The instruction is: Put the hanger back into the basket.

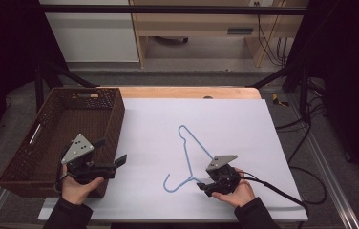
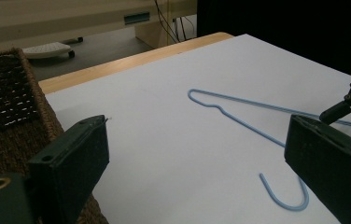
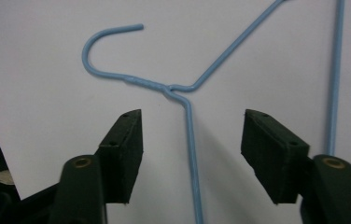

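One blue hanger [image 1: 193,157], one wicker basket [image 1: 113,124] (empty); left gripper [image 1: 110,155] and right gripper [image 1: 202,183] both gape.

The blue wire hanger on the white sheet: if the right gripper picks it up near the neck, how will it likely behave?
The blue wire hanger is thin wire lying flat, so it is probably light and may flex. The right gripper is open with one thin strand between the jaws; closed there, the wire could twist or swing. On the smooth white sheet, it would likely slide if nudged.
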Demonstrator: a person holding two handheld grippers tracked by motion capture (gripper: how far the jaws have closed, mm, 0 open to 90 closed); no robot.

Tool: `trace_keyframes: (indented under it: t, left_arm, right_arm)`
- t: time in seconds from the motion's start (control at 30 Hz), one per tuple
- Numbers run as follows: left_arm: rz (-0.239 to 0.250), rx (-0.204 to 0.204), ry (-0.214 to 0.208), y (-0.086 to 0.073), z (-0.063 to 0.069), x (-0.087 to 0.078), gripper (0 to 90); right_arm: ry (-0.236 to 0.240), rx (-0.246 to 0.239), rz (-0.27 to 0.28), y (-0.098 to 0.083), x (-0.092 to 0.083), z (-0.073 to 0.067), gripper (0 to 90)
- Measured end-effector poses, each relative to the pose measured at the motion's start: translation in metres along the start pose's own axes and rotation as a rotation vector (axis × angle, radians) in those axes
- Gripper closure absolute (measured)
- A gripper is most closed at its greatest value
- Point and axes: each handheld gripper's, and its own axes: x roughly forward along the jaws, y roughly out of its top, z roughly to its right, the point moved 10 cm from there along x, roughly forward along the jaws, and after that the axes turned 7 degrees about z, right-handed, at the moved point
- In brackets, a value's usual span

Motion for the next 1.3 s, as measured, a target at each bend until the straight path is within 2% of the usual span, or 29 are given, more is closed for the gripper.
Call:
trace_keyframes:
  t: [0.1,0.2,0.27,0.63,0.83,0.93,1.3]
  left_arm:
    - [-0.001,0.0,-0.001,0.0,0.0,0.0,6.3]
    - [-0.001,0.002,-0.001,0.0,0.001,0.001,6.4]
    - [-0.002,0.002,0.0,0.0,0.001,0.001,6.5]
    - [-0.01,0.005,-0.002,-0.002,0.002,0.003,7.0]
    - [-0.017,0.005,-0.006,-0.003,0.004,0.005,7.2]
    - [-0.021,0.009,-0.009,-0.004,0.006,0.006,7.2]
    - [-0.032,0.015,-0.029,-0.007,0.014,0.01,7.4]
  right_arm:
    - [0.018,0.004,-0.039,-0.006,0.007,-0.003,48.3]
    - [0.009,-0.013,-0.073,-0.013,0.013,-0.002,55.2]
    - [0.006,-0.002,-0.095,-0.016,0.016,-0.003,59.8]
    - [-0.007,-0.005,-0.128,-0.02,0.019,-0.001,77.0]
    - [-0.03,-0.03,-0.148,-0.02,0.02,-0.003,83.0]
    - [-0.027,-0.038,-0.154,-0.02,0.02,-0.005,86.7]
    - [-0.005,-0.019,-0.146,-0.019,0.02,-0.004,87.4]
